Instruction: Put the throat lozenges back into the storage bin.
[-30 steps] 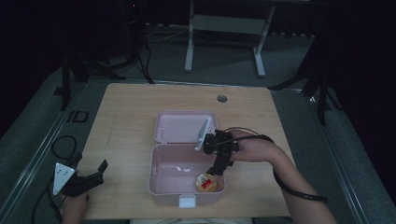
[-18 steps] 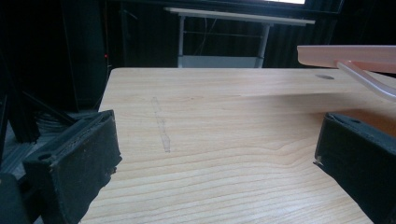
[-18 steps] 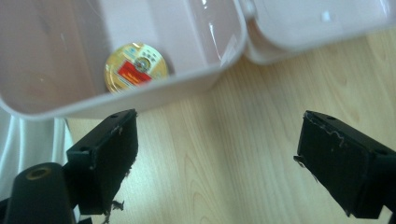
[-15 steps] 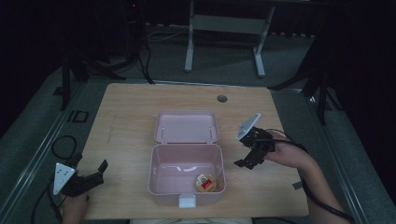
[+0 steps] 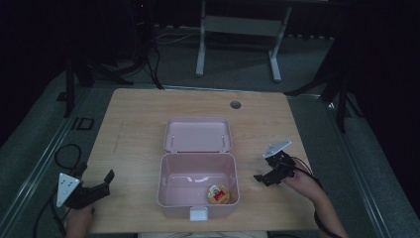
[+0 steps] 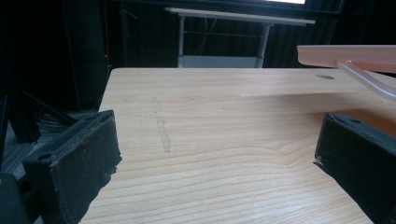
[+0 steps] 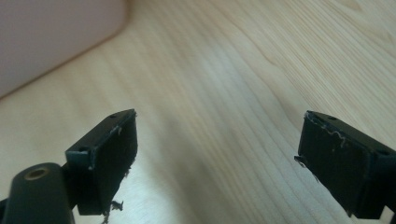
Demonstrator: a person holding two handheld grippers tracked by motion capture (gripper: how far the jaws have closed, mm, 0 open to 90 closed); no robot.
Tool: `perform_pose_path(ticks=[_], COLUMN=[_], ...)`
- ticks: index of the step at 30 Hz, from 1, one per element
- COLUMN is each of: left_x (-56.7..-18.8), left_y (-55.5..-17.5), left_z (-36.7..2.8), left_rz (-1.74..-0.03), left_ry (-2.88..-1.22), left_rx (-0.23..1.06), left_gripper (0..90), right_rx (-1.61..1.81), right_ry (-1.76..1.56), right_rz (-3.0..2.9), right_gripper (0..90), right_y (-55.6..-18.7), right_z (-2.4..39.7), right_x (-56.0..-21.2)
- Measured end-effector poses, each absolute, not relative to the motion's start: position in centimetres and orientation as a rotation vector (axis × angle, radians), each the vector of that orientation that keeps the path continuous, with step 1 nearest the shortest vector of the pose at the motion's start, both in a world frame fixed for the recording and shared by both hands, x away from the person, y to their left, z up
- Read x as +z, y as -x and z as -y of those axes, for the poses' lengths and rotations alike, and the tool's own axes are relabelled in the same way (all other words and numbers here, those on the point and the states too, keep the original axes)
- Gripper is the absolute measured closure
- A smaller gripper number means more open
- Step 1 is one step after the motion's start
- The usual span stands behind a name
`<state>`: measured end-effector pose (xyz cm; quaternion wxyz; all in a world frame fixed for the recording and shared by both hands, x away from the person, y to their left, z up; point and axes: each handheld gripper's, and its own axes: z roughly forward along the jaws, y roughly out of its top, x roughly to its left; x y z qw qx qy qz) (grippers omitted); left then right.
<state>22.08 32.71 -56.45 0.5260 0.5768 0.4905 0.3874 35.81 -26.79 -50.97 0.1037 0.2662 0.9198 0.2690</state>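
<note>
A light wooden rectangular table (image 5: 138, 124) carries an open pink plastic lunch box (image 5: 171, 191), its hinged lid (image 5: 198, 134) lying flat behind it. To the box's right, apart from its wall, the right gripper (image 5: 264, 177) hovers just above the bare wood with its jaws spread wide and nothing between them, and the left gripper (image 5: 106, 181) sits near the table's front left corner, likewise gaping and empty. Smallest is the round orange-and-red wrapped snack (image 5: 218, 194), lying in the box's front right corner.
</note>
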Motion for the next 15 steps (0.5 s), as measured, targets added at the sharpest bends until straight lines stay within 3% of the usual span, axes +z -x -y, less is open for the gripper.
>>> perform_pose_path(ticks=[15], left_x=[-56.4], left_y=[-22.1], left_z=[-32.7], left_rz=[-1.173], left_ry=[-1.38], left_rx=[0.926], left_gripper=[0.4], right_rx=[0.926], right_ry=[-1.027], right_rz=[-2.363], right_gripper=[11.0], right_y=[-35.3], right_z=[30.9], right_x=[-54.1])
